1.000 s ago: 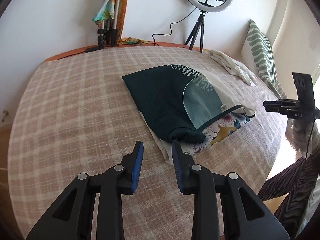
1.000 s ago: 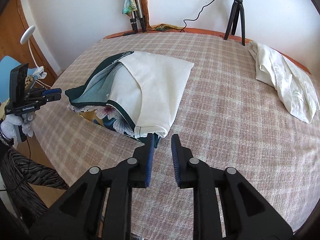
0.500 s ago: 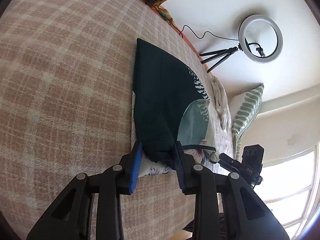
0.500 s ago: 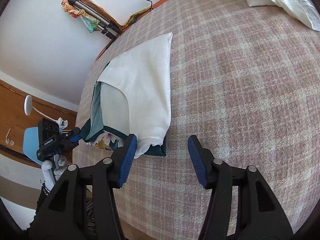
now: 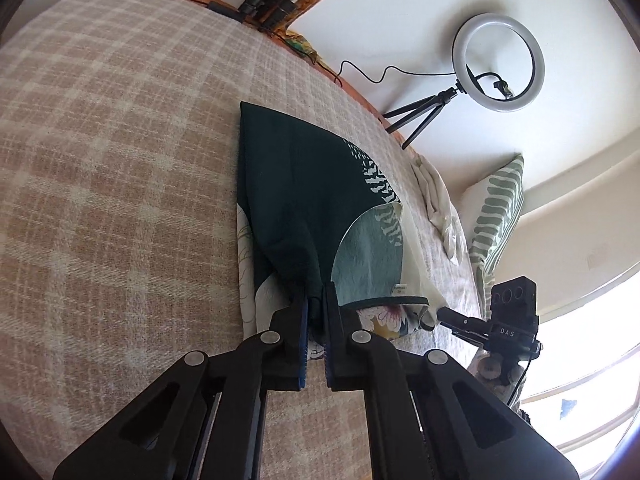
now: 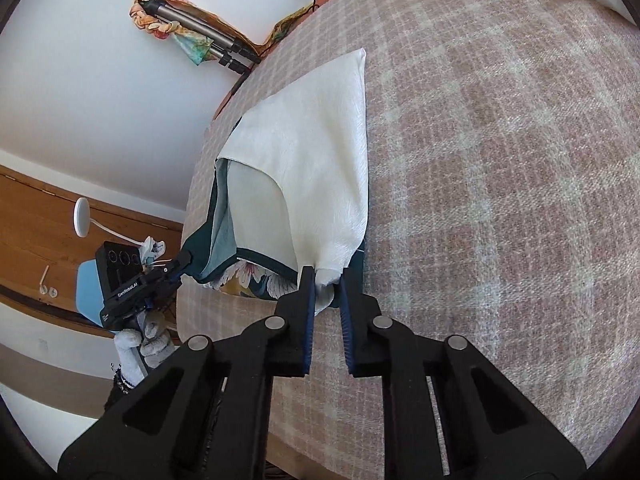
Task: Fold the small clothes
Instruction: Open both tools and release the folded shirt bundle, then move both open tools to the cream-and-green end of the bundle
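A partly folded garment lies on the plaid bed cover. In the left wrist view its dark green side (image 5: 292,200) faces up, with a floral layer beneath. In the right wrist view its cream side (image 6: 316,168) faces up. My left gripper (image 5: 316,304) is shut on the near dark green corner of the garment. My right gripper (image 6: 327,286) is shut on the near cream corner of the same garment. The other gripper (image 6: 128,284) shows at the left of the right wrist view.
A crumpled white cloth (image 5: 436,204) lies further back on the bed, next to a green-patterned pillow (image 5: 500,208). A ring light on a tripod (image 5: 496,64) and folded tripods (image 6: 208,44) stand by the wall. The bed edge runs close below both grippers.
Both grippers tilted and moved in to the garment's near corners. Both jaws were open half a second ago and have now closed on the fabric.
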`<state>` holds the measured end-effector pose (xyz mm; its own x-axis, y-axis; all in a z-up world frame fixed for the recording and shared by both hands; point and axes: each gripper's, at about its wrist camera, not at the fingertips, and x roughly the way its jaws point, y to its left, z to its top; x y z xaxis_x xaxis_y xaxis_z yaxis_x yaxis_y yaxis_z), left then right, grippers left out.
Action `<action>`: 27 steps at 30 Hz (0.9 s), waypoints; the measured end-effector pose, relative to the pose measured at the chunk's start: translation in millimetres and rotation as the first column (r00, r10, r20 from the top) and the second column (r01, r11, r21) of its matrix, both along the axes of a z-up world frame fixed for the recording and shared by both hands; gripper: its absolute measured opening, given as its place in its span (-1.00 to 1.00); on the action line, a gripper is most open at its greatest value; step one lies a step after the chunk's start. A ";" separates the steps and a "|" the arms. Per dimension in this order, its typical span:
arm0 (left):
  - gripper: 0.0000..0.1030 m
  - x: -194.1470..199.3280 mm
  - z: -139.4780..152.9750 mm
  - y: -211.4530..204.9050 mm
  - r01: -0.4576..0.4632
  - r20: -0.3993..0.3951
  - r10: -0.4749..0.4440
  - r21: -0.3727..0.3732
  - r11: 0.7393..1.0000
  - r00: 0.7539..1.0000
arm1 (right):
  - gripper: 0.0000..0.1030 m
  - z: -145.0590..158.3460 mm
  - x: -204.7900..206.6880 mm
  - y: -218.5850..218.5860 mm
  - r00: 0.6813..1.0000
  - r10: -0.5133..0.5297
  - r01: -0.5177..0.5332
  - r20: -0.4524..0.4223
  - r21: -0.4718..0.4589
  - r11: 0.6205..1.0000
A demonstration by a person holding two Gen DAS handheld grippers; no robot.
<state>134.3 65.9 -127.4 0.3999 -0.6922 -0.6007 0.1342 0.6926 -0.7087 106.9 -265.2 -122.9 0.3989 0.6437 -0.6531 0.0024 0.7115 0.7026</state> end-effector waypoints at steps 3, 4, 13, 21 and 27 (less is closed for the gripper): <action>-0.92 -7.0 11.8 3.2 0.005 0.049 -0.007 0.038 0.999 0.999 | -0.85 16.3 -4.0 -0.7 0.999 -0.010 0.011 0.051 -0.007 1.000; -0.92 -10.2 13.8 3.3 0.010 0.067 -0.015 0.075 0.997 0.998 | -0.86 21.4 -6.2 -0.8 0.998 -0.010 0.011 0.066 -0.020 1.000; -0.92 -18.3 -18.7 4.6 0.032 0.032 -0.043 0.272 0.962 0.999 | -0.89 1.7 -8.5 7.4 1.000 0.019 -0.020 -0.008 -0.198 0.980; -0.80 -26.4 5.3 7.5 0.034 0.089 -0.075 0.395 0.918 0.993 | -0.78 34.2 -14.0 2.2 0.995 0.045 -0.007 0.094 -0.367 0.930; -0.80 -11.0 46.3 -10.8 -0.010 0.209 -0.080 0.396 0.918 0.975 | -0.63 60.2 0.2 12.0 0.976 0.051 0.032 0.210 -0.374 0.927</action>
